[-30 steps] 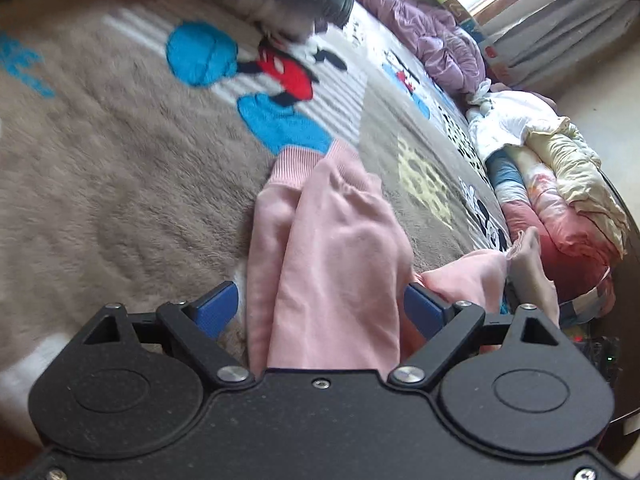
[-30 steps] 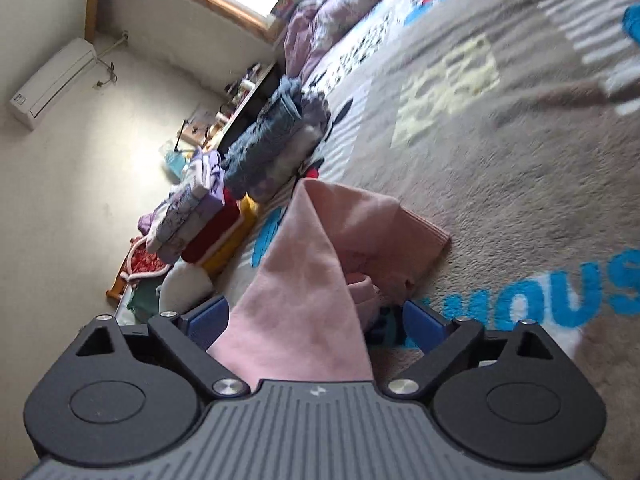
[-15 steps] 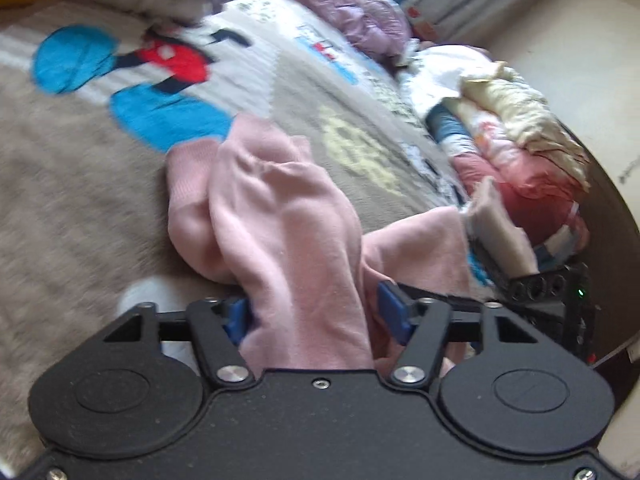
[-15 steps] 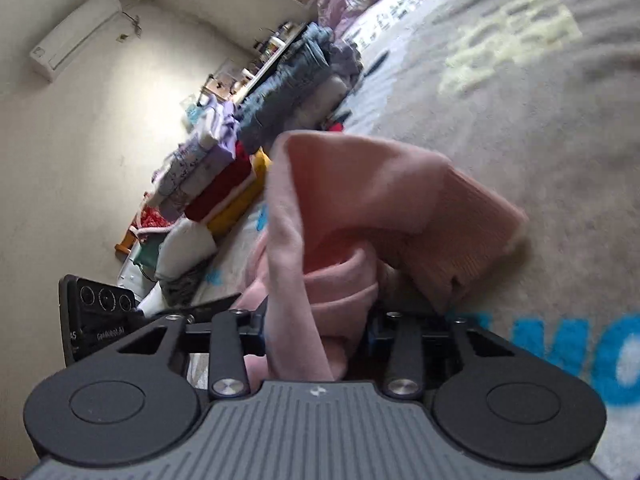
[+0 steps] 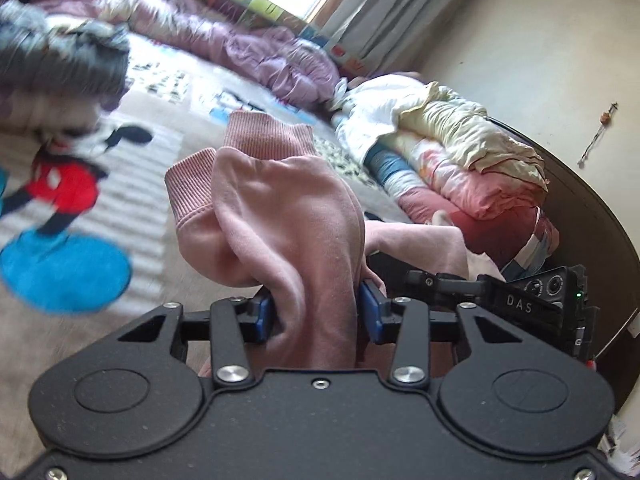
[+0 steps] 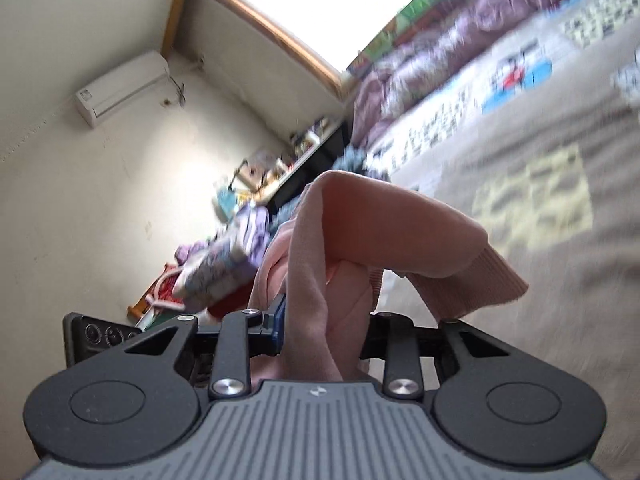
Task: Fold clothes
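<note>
Left wrist, fingers [image 5: 316, 316] clamping pink garment [image 5: 280, 208]

Bright window [image 6: 304, 4] (wood-framed), cream wall [image 6: 100, 208] with an air conditioner [image 6: 122, 86], grey curtain [image 5: 384, 12].

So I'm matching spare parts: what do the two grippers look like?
The left gripper has a smooth black body with two round discs, black linkage arms on silver pivot bolts, and blue finger pads. The right gripper has the same black linkage, discs and silver bolts, but its centre plate is ribbed grey with a small logo. One blue pad shows.
</note>
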`<control>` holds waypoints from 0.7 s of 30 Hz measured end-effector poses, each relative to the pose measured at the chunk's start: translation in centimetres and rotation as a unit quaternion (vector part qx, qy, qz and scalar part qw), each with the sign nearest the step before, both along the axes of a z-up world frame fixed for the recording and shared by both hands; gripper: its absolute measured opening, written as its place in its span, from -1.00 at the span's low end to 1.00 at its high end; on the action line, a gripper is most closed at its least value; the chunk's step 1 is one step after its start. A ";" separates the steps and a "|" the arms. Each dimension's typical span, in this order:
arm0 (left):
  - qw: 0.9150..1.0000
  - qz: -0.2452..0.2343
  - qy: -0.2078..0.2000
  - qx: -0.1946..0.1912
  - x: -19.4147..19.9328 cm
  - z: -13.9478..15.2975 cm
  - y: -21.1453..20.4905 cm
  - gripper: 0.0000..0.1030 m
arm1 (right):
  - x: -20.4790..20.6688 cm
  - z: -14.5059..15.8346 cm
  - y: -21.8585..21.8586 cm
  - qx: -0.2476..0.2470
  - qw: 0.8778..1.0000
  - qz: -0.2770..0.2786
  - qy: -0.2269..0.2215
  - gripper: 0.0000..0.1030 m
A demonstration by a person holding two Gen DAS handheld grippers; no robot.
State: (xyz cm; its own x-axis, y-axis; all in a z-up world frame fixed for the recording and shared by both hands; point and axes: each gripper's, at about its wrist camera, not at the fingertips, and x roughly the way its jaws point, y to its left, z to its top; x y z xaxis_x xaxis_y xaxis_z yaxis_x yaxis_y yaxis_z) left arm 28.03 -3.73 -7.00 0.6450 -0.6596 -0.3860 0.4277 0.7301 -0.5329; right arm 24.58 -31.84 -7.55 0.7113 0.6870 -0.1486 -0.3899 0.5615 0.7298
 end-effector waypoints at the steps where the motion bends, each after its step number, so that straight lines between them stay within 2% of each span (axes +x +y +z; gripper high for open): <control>1: 1.000 0.000 -0.005 -0.001 0.4 0.1 -0.3 -0.22 | 0.3 0.3 -0.3 -0.002 1.000 -0.007 -0.009 -0.35; 7: 0.999 0.011 -0.040 -0.002 2.8 0.7 -1.5 -0.23 | 3.4 1.5 -1.6 -0.036 0.997 -0.032 -0.055 -0.35; 10: 0.999 0.020 -0.037 0.003 4.1 -0.1 -1.7 -0.23 | 5.0 1.5 -1.9 -0.049 0.996 -0.038 -0.062 -0.35; 19: 0.998 0.055 0.015 0.038 7.3 -3.5 -1.2 -0.22 | 8.6 -1.4 -1.4 -0.091 0.995 -0.049 -0.012 -0.35; 20: 0.997 0.056 0.023 0.039 7.5 -3.7 -1.0 -0.19 | 8.8 -1.7 -1.3 -0.099 0.994 -0.054 -0.001 -0.34; 21: 0.997 0.057 0.031 0.040 7.7 -3.8 -0.9 0.07 | 9.0 -2.0 -1.2 -0.110 0.992 -0.060 0.012 -0.31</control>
